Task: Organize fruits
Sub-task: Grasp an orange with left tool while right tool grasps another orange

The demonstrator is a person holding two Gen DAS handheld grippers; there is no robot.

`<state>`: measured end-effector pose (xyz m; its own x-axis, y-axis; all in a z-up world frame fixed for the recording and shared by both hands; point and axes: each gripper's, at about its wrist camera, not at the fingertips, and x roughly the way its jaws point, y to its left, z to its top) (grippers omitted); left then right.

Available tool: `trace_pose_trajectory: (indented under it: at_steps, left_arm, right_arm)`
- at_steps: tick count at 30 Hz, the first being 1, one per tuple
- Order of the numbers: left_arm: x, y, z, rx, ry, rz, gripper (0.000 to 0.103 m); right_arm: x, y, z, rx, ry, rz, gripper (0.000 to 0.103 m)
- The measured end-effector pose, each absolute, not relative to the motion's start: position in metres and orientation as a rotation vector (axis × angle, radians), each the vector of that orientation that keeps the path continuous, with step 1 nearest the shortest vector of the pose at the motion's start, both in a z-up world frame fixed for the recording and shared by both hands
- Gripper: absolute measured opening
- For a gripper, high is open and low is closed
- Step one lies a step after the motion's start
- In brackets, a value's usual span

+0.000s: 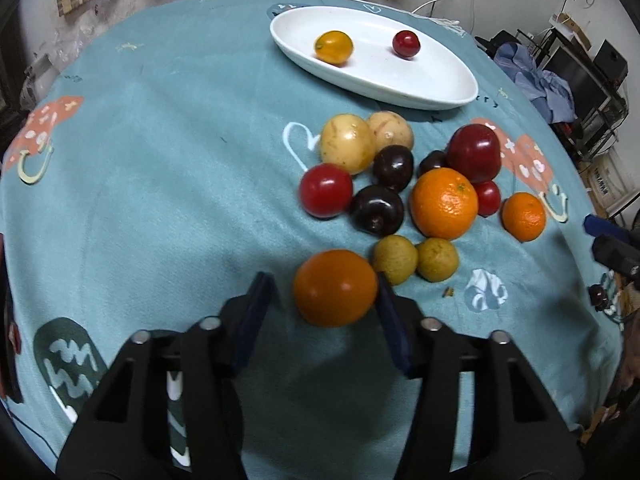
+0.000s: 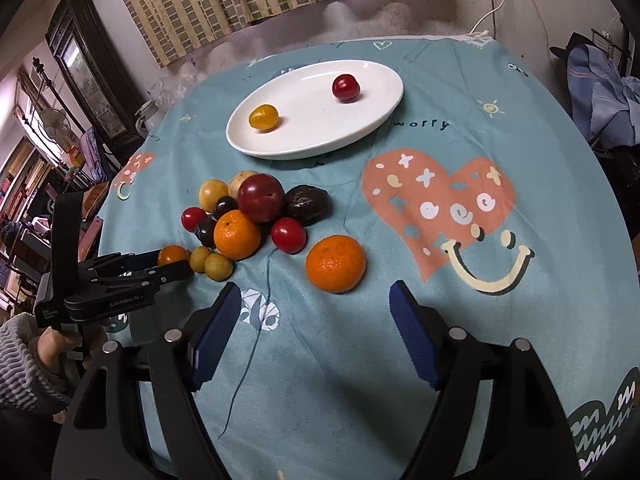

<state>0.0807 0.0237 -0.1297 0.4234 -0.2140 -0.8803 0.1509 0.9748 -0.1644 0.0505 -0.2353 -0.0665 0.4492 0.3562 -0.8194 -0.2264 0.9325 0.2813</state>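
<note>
On the white oval plate [image 2: 372, 118] at the far side of the bench [image 2: 500, 320] sit only a small yellow-orange fruit [image 2: 263, 117] and a small red one [image 2: 346, 88], well apart; the pile of a dozen or so fruits [image 1: 400, 184] lies on the cloth nearer in, so the job looks barely begun. Left gripper [image 1: 324, 292] brackets the nearest orange [image 1: 335, 288], right pad touching, left pad apart, not yet clamped; right gripper [image 2: 316, 296] hangs wide open and empty just short of a lone mandarin [image 2: 336, 264]. Cloth between pile and plate is open, and the plate has much bare room; its far rim lies near the bench edge.
</note>
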Motion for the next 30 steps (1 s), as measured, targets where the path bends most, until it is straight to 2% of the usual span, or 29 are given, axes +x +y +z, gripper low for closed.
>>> trace_pose_trajectory:
  at_steps: [1,11,15,17,18,21,26,30]
  left_arm:
    - [0.081,0.022,-0.129,-0.069,1.11,-0.239,0.04]
    - [0.076,0.027,-0.126,-0.098,1.119,-0.226,0.04]
    - [0.075,0.029,-0.125,-0.101,1.124,-0.22,0.04]
    - [0.074,0.029,-0.125,-0.099,1.126,-0.217,0.04]
    - [0.074,0.029,-0.126,-0.098,1.129,-0.215,0.04]
    - [0.074,0.028,-0.128,-0.098,1.133,-0.213,0.04]
    - [0.079,0.026,-0.129,-0.092,1.134,-0.212,0.04]
    - [0.089,0.023,-0.123,-0.097,1.123,-0.215,0.04]
  right_arm:
    - [0.051,-0.235,-0.068,0.139,1.052,0.36,0.077]
    - [0.063,-0.223,-0.089,0.041,1.075,0.375,0.077]
    - [0.076,-0.219,-0.099,0.005,1.075,0.362,0.067]
    - [0.084,-0.218,-0.105,-0.01,1.085,0.358,0.065]
    - [0.087,-0.218,-0.107,-0.012,1.088,0.356,0.058]
    - [0.095,-0.219,-0.113,0.009,1.097,0.369,0.051]
    - [0.097,-0.216,-0.12,0.02,1.113,0.39,0.043]
    - [0.096,-0.225,-0.117,0.076,1.125,0.395,0.043]
